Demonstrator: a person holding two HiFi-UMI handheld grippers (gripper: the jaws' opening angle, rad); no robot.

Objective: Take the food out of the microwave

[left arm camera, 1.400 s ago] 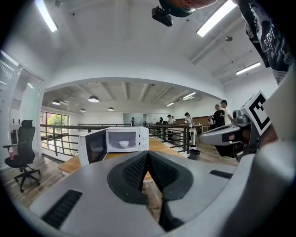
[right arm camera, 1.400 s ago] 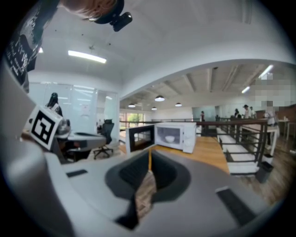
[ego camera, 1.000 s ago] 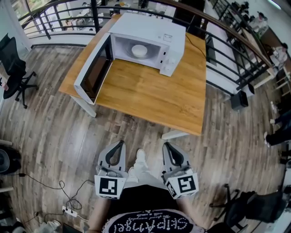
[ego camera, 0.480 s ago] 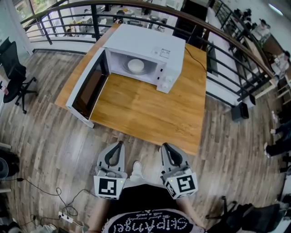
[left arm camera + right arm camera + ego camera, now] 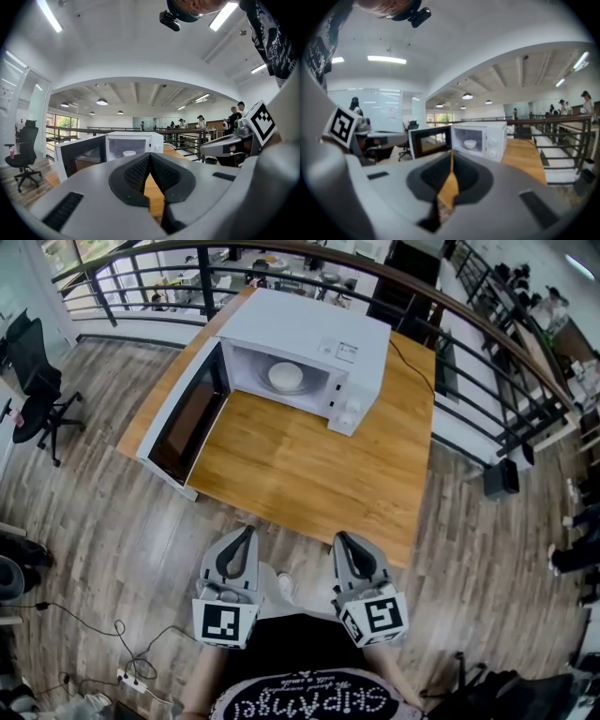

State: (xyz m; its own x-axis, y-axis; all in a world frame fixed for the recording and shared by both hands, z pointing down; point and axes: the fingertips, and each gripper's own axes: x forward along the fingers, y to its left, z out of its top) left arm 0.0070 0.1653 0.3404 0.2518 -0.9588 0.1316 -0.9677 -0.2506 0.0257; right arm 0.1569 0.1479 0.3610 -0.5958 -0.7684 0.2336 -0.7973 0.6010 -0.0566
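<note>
Inside the microwave, the bowl hides its contents; left hand-held gripper and right hand-held gripper sit closed, empty.

Contents of the bowl in the microwave are too small to tell.

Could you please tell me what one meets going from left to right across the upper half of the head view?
Black office chair → open microwave door → white bowl → microwave knobs
</note>
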